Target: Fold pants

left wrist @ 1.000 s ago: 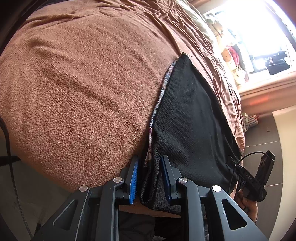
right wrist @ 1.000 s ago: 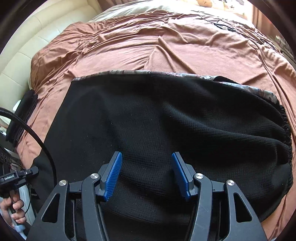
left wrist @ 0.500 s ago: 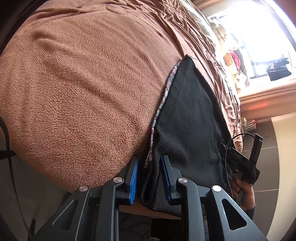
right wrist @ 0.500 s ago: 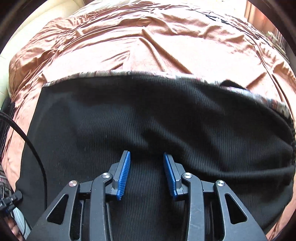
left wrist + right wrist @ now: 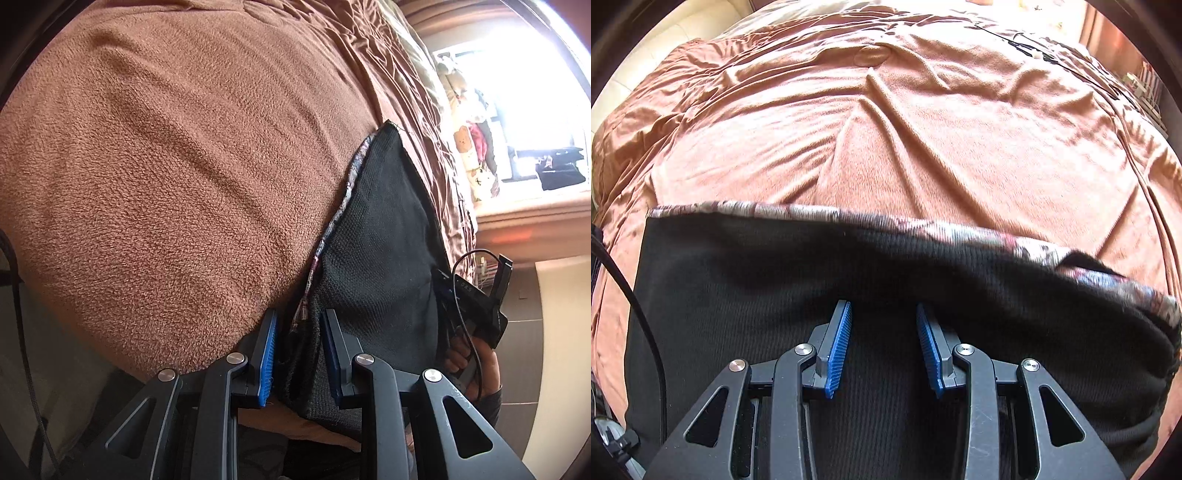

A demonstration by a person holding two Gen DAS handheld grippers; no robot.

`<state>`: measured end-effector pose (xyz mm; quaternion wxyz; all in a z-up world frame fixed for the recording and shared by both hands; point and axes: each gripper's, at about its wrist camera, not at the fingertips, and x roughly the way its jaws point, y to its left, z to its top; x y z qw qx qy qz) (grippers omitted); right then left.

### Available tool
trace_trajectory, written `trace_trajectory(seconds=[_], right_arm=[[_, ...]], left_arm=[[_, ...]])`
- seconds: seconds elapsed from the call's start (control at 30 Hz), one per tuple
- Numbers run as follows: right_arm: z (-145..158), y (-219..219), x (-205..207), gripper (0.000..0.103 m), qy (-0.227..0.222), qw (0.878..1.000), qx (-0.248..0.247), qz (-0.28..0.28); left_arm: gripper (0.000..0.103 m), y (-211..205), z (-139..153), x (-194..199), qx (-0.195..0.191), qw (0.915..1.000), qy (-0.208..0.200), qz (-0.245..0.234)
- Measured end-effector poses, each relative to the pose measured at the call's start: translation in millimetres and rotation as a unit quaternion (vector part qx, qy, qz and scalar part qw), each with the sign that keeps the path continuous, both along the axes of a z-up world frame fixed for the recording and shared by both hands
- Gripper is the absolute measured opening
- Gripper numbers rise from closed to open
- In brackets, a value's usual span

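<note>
The black knit pants [image 5: 384, 243] lie folded lengthwise on the brown blanket, with a patterned lining strip [image 5: 334, 225] along one edge. My left gripper [image 5: 297, 332] has its blue pads around the pants' end at the bed edge, jaws narrow, fabric between them. In the right wrist view the pants [image 5: 746, 280] spread across the lower half with the patterned edge [image 5: 923, 225] at the far side. My right gripper [image 5: 884, 325] sits low over the black cloth near its middle, jaws partly open, fabric between the pads. The other hand-held gripper [image 5: 476, 299] shows at the pants' near side.
The brown blanket [image 5: 886, 129] covers the bed, wrinkled beyond the pants. A bright window and shelf with soft toys [image 5: 469, 147] lie past the bed's far end. Floor tiles [image 5: 524, 343] show beside the bed. A black cable [image 5: 631, 295] hangs at left.
My right gripper has lowered and moved forward onto the pants and its jaws have narrowed from wide open. My left gripper keeps its hold on the pants' end.
</note>
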<state>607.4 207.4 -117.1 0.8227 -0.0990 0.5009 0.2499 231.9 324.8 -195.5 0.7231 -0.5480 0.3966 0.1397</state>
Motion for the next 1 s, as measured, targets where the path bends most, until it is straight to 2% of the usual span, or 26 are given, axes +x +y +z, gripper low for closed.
trace_trajectory(seconds=[0.17, 0.2, 0.3, 0.4, 0.47, 0.57, 0.87, 1.0], right_arm=[[2.3, 9.0, 18.7, 0.034, 0.004, 1.000, 0.019, -0.003], [4.3, 6.3, 20.5, 0.030, 0.005, 1.000, 0.024, -0.005], [12.7, -1.3, 18.9, 0.030, 0.010, 0.999, 0.041, -0.005], [20.6, -13.5, 4.2, 0.030, 0.006, 0.999, 0.054, 0.006], [23.8, -21.0, -7.2, 0.030, 0.008, 0.998, 0.062, 0.012], [28.7, -33.5, -25.9, 0.030, 0.010, 0.997, 0.078, 0.025], [37.7, -78.2, -79.1, 0.030, 0.008, 0.994, 0.095, 0.061], [34.6, -96.4, -94.6, 0.029, 0.016, 0.993, 0.099, 0.056]], left_arm=[[0.026, -3.0, 2.5, -3.3, 0.000, 1.0000, 0.001, 0.000], [0.026, -3.3, 2.9, -4.6, -0.001, 1.0000, 0.002, -0.001], [0.026, -3.7, 3.2, -4.8, -0.002, 1.0000, 0.001, -0.006], [0.031, -6.4, 2.6, -10.7, -0.010, 0.9999, -0.009, -0.008], [0.041, -7.7, 2.4, -14.3, -0.020, 0.9995, -0.023, -0.007], [0.046, -9.3, 3.7, -16.7, -0.016, 0.9992, -0.035, -0.008], [0.047, -20.9, -4.8, -13.4, -0.064, 0.9958, -0.064, -0.010], [0.047, -22.2, -6.1, -8.2, -0.062, 0.9954, -0.073, -0.003]])
